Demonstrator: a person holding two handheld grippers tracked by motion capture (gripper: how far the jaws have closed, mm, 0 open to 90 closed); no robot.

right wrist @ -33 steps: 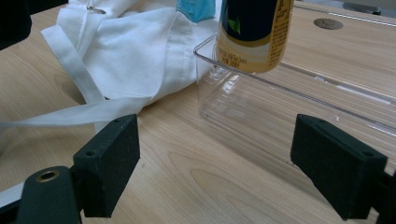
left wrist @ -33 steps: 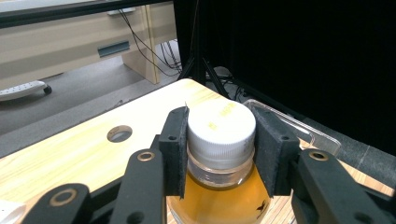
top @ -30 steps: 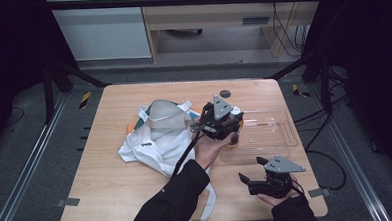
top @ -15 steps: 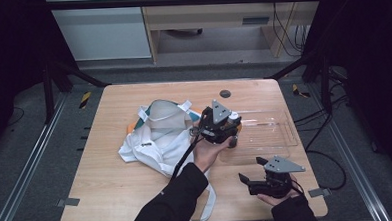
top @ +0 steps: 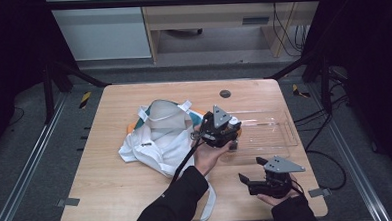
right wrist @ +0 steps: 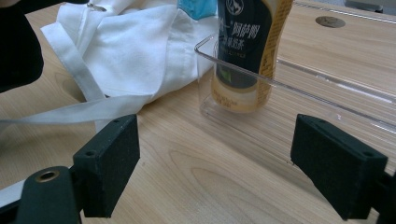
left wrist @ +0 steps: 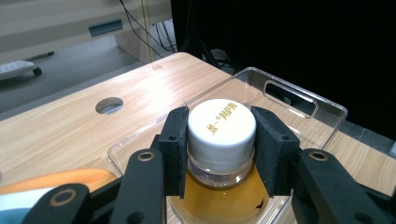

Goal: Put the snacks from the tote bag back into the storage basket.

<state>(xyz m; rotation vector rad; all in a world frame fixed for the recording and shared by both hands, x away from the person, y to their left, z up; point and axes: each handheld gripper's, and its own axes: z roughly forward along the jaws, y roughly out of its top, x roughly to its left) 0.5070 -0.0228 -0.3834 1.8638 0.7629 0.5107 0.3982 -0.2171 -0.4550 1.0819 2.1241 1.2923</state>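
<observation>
The left hand-held gripper [left wrist: 219, 154] clenched the white cap of the upright amber tea bottle [left wrist: 222, 135], standing inside the clear plastic tray's [top: 280, 137] near-left corner; the right hand-held gripper [right wrist: 219, 172] lay released nearby on the counter [top: 112, 189].

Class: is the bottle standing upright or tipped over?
Upright: the bottle stands in the clear tray, its white cap pointing up.
</observation>
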